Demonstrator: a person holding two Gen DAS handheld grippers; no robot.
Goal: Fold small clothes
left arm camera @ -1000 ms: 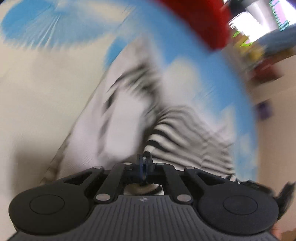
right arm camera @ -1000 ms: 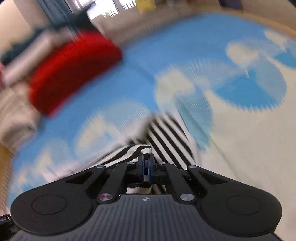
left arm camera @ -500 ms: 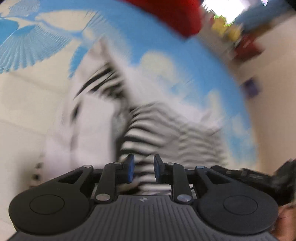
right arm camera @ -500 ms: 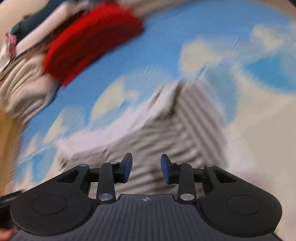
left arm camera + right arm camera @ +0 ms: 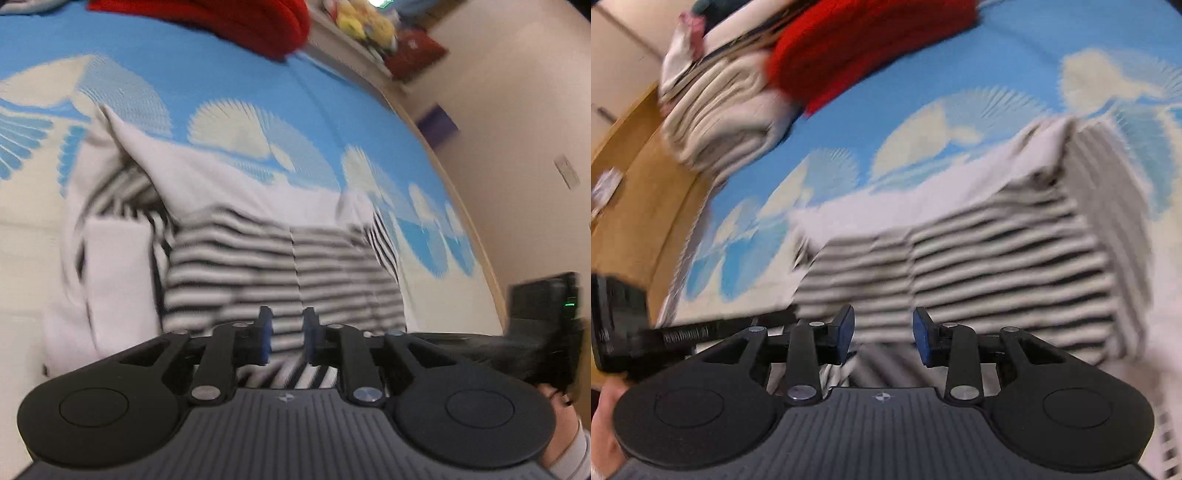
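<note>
A black-and-white striped garment (image 5: 280, 258) lies folded over on a blue and cream patterned bedspread (image 5: 221, 74); its white inner side shows along the far edge. It also shows in the right wrist view (image 5: 997, 258). My left gripper (image 5: 286, 332) is open and empty, just above the garment's near edge. My right gripper (image 5: 882, 332) is open and empty over the same near edge. The other gripper's black body (image 5: 665, 332) shows at the left of the right wrist view.
A red knit item (image 5: 871, 44) and a stack of folded cream and white laundry (image 5: 716, 110) lie at the far side of the bed. A wooden bed edge (image 5: 639, 192) runs along the left. A wall (image 5: 517, 110) and a shelf with toys (image 5: 369, 26) stand beyond.
Both grippers were shut on the striped garment a second ago. They have opened and let it go, and it now lies folded on the bedspread. Both have drawn back slightly.
</note>
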